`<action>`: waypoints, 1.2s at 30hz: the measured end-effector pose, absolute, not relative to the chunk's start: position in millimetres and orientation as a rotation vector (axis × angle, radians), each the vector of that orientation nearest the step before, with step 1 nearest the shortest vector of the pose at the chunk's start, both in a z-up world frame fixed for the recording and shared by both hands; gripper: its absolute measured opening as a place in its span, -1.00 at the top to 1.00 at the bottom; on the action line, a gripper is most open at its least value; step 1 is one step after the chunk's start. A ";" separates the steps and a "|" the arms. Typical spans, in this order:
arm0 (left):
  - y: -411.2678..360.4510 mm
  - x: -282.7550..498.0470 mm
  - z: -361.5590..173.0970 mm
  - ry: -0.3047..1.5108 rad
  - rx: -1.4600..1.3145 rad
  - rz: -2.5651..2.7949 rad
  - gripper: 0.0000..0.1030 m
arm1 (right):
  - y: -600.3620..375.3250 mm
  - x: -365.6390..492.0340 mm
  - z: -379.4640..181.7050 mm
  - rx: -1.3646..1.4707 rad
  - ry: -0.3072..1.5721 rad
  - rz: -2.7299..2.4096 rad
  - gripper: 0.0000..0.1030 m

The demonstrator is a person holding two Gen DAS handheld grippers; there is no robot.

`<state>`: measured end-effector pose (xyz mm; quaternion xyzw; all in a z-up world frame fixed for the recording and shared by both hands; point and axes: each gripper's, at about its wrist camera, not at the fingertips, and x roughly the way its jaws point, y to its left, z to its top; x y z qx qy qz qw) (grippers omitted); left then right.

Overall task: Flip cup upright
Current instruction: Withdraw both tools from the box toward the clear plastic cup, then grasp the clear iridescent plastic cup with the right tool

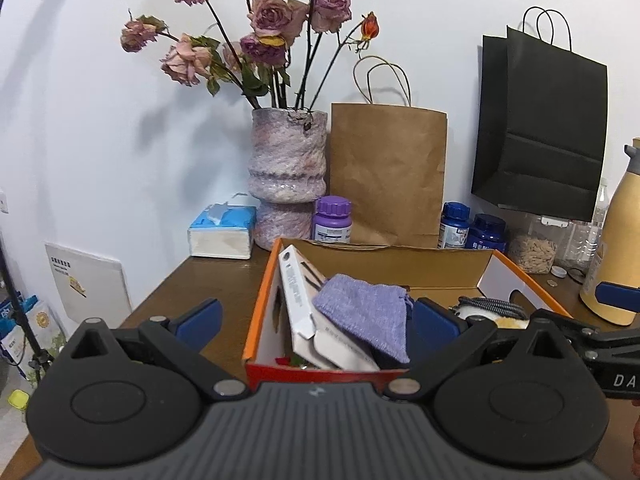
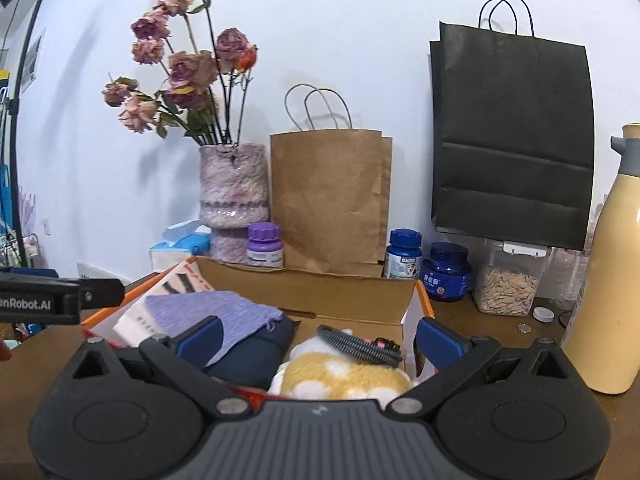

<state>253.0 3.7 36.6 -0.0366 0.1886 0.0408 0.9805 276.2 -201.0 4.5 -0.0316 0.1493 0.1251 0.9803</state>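
**A:** Status near to far. Your left gripper (image 1: 316, 322) has its fingers spread wide and holds nothing; it hangs over the near edge of the orange box (image 1: 256, 312). Your right gripper (image 2: 320, 338) is the same: fingers spread, nothing between them, over the box's right half.

**B:** Where's the cup?

**A:** Can't find one in either view. The box holds a purple cloth (image 1: 364, 312), a white carton (image 1: 298, 300), a yellow-and-white plush thing (image 2: 344, 376) and a striped coil (image 2: 358, 346). If a cup is in there, it's buried or out of frame. I wouldn't call the tall cream flask (image 2: 604, 280) on the right a cup, and it's already upright.

**B:** So what do I do?

**A:** My read: you haven't started the flip. Keep the fingers spread, pan both cameras across the table (image 1: 200, 280) until you see a rim or base. Then come in from the side, pinch the wall near the middle, and rotate clear of the box walls. Don't sweep toward the vase (image 1: 288, 176); it looks top-heavy with those dried roses (image 1: 256, 36).

**B:** Any readable text?

**A:** Left gripper body reads "enRobot.AI" in the right view; right gripper body shows "DA" in the left view, cut off. Labels on the purple bottle (image 2: 264, 246) and blue bottles (image 2: 404, 254) are too small to read. The brown bag (image 2: 330, 196) and black bag (image 2: 512, 136) are blank.
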 end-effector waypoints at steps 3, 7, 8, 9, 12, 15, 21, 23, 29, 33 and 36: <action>8.2 241.3 36.3 0.379 -0.078 0.090 -1.00 | -198.6 263.4 3.3 -0.065 0.303 0.256 -1.00; 14.4 227.4 34.7 0.384 -0.085 0.095 -1.00 | -194.0 249.6 1.4 -0.068 0.310 0.263 -1.00; 15.5 224.5 34.1 0.386 -0.085 0.094 -1.00 | -192.2 246.1 0.4 -0.069 0.312 0.264 -1.00; 16.2 221.3 33.2 0.387 -0.084 0.093 -1.00 | -190.3 242.8 -0.9 -0.071 0.316 0.265 -1.00; 17.8 212.6 30.3 0.394 -0.076 0.090 -1.00 | -184.7 234.6 -7.2 -0.076 0.330 0.270 -1.00; 20.3 202.4 25.8 0.401 -0.069 0.084 -1.00 | -177.3 225.9 -14.8 -0.085 0.348 0.279 -1.00; 31.5 186.3 11.2 0.438 -0.078 0.082 -1.00 | -164.7 212.8 -25.3 -0.092 0.374 0.293 -1.00; 34.7 182.9 6.4 0.452 -0.077 0.083 -1.00 | -159.3 210.3 -30.0 -0.101 0.391 0.298 -1.00; 44.2 172.8 -1.2 0.467 -0.081 0.063 -1.00 | -142.2 204.5 -43.4 -0.136 0.438 0.307 -1.00; 46.5 173.2 -5.9 0.489 -0.091 0.056 -1.00 | -136.9 207.9 -50.5 -0.137 0.470 0.293 -1.00; 46.6 171.5 -6.3 0.487 -0.094 0.046 -1.00 | -135.7 211.1 -54.3 -0.121 0.491 0.283 -1.00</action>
